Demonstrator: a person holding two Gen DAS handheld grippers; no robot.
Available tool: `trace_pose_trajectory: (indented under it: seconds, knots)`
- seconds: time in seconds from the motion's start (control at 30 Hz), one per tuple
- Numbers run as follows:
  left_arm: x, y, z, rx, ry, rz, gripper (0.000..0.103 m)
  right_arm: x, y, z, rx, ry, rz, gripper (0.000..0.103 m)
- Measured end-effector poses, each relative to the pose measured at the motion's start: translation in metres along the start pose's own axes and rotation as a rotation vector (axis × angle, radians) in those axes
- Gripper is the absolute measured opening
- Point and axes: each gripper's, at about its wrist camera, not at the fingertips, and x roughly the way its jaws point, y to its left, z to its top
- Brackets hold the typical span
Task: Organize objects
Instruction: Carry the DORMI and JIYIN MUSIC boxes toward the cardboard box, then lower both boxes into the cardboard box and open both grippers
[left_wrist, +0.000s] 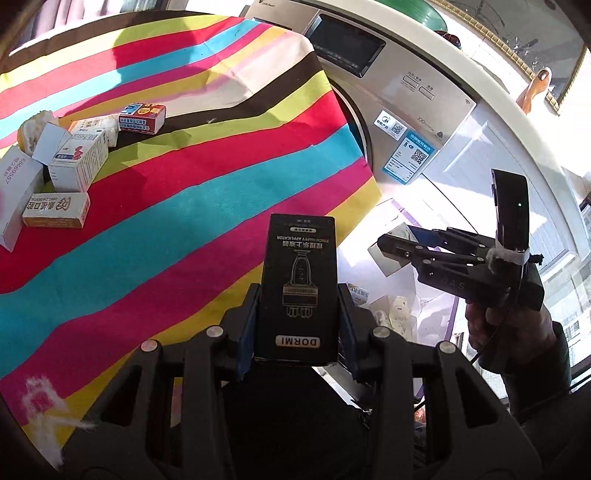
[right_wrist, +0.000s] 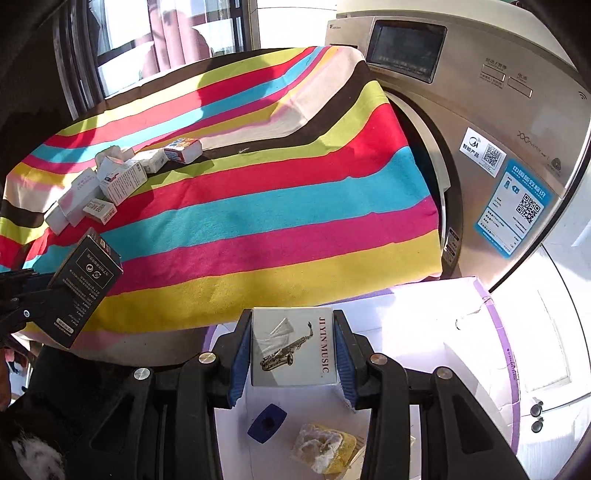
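My left gripper (left_wrist: 297, 299) is shut on a tall black DORMI box (left_wrist: 297, 291), held over the near edge of the striped cloth (left_wrist: 184, 206). The same black box (right_wrist: 83, 288) shows at the left of the right wrist view. My right gripper (right_wrist: 293, 350) is shut on a white JIYIN MUSIC box (right_wrist: 293, 347) with a saxophone picture, above an open white carton (right_wrist: 443, 332) with purple edges. In the left wrist view the right gripper (left_wrist: 391, 251) hangs over that carton (left_wrist: 399, 306). Several small white boxes (left_wrist: 74, 162) lie in a pile on the cloth's far left.
A silver washing machine (right_wrist: 498, 129) stands behind the table and carton. Inside the carton lie a blue block (right_wrist: 266, 422) and a yellow sponge-like lump (right_wrist: 325, 448). A red and blue box (left_wrist: 142, 117) lies beside the pile. A hand (left_wrist: 509, 325) grips the right tool.
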Motion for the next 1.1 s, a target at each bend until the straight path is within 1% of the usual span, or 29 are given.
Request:
trace_pose_trajectory:
  seconds: [0.07, 0.23, 0.3, 0.43, 0.53, 0.8, 0.87, 0.93, 1.03, 1.07, 1.1]
  knots:
    - [0.015, -0.011, 0.001, 0.021, 0.030, -0.020, 0.043, 0.000, -0.009, -0.004, 0.020, 0.006, -0.022, 0.042]
    - [0.047, -0.032, 0.003, 0.069, 0.099, -0.024, 0.044, 0.004, -0.020, -0.009, 0.037, 0.019, -0.094, 0.042]
    - [0.058, -0.038, 0.003, 0.091, 0.119, -0.017, 0.044, 0.005, -0.024, -0.010, 0.052, 0.025, -0.092, 0.042]
    - [0.078, -0.047, 0.002, 0.126, 0.156, 0.002, 0.044, 0.007, -0.026, -0.013, 0.060, 0.034, -0.123, 0.042]
    - [0.090, -0.053, 0.001, 0.151, 0.175, 0.008, 0.044, 0.008, -0.028, -0.013, 0.069, 0.039, -0.128, 0.042]
    - [0.106, -0.060, 0.000, 0.191, 0.207, 0.007, 0.046, 0.012, -0.034, -0.015, 0.101, 0.051, -0.120, 0.043]
    - [0.107, -0.059, 0.000, 0.184, 0.205, 0.003, 0.058, 0.012, -0.035, -0.015, 0.103, 0.053, -0.115, 0.043]
    - [0.106, -0.058, 0.000, 0.178, 0.200, 0.006, 0.065, 0.012, -0.035, -0.016, 0.106, 0.052, -0.110, 0.044]
    - [0.102, -0.057, 0.003, 0.176, 0.181, 0.001, 0.070, 0.017, -0.038, -0.015, 0.127, 0.066, -0.104, 0.047]
    - [0.100, -0.057, 0.004, 0.175, 0.172, -0.001, 0.073, 0.018, -0.039, -0.015, 0.134, 0.071, -0.104, 0.051]
    - [0.096, -0.056, 0.005, 0.174, 0.161, -0.001, 0.074, 0.019, -0.039, -0.015, 0.139, 0.075, -0.106, 0.054]
